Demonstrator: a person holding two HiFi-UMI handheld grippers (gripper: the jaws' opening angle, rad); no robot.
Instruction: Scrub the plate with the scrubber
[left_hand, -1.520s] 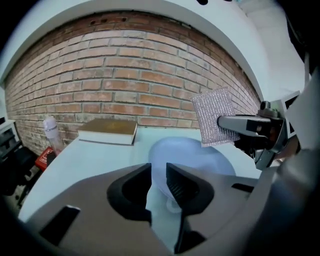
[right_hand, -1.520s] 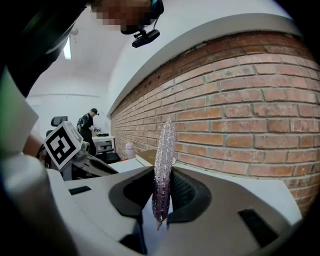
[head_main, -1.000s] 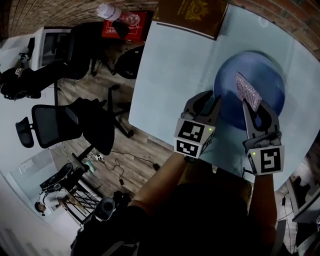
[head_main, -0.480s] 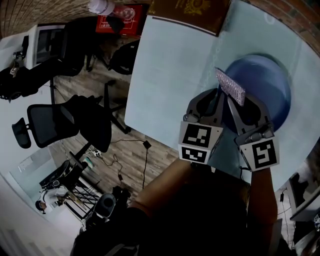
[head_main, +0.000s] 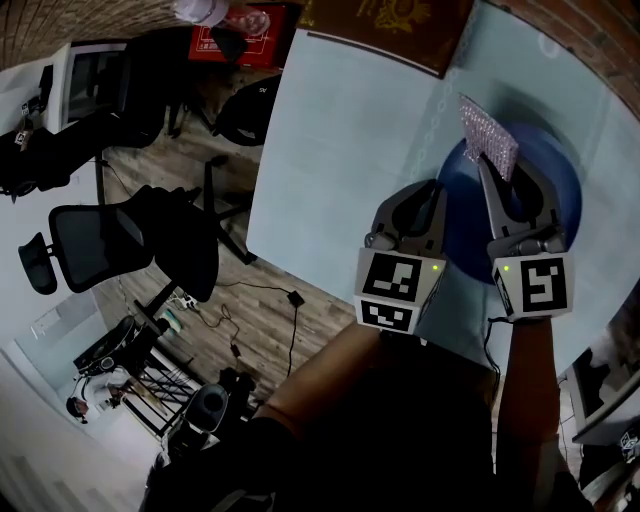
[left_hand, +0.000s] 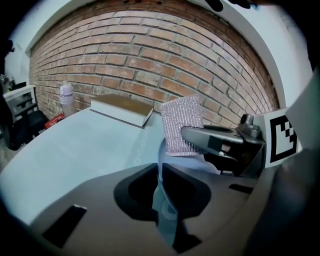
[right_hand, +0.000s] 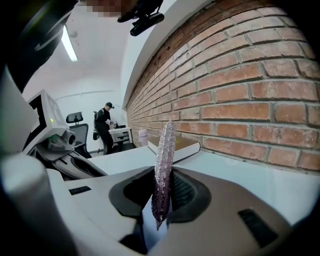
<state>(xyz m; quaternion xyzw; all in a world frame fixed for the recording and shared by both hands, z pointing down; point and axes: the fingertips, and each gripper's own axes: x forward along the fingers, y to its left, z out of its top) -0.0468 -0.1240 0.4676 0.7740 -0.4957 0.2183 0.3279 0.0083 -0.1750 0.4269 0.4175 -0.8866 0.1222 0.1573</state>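
Note:
The blue plate (head_main: 552, 165) lies on the pale glass table (head_main: 340, 130), near its right side. My left gripper (head_main: 420, 196) is shut on the plate's near left rim; in the left gripper view the rim (left_hand: 166, 212) runs edge-on between the jaws of that gripper (left_hand: 161, 186). My right gripper (head_main: 504, 172) is shut on the silvery mesh scrubber (head_main: 487, 136), which stands up over the plate's far left rim. Seen from the right gripper (right_hand: 161, 196), the scrubber (right_hand: 163, 165) is pinched edge-on. The left gripper view shows the scrubber (left_hand: 183, 125) flat-on.
A brown book (head_main: 385, 25) lies at the table's far edge, close to the brick wall (left_hand: 150, 55). A white bottle (head_main: 200, 12) and a red box (head_main: 250, 40) sit off the far left corner. Black office chairs (head_main: 110, 250) stand on the wood floor left of the table.
The right gripper swept the scrubber from the plate's middle to its left edge, then away to the far left rim. The left gripper has stayed on the plate's rim.

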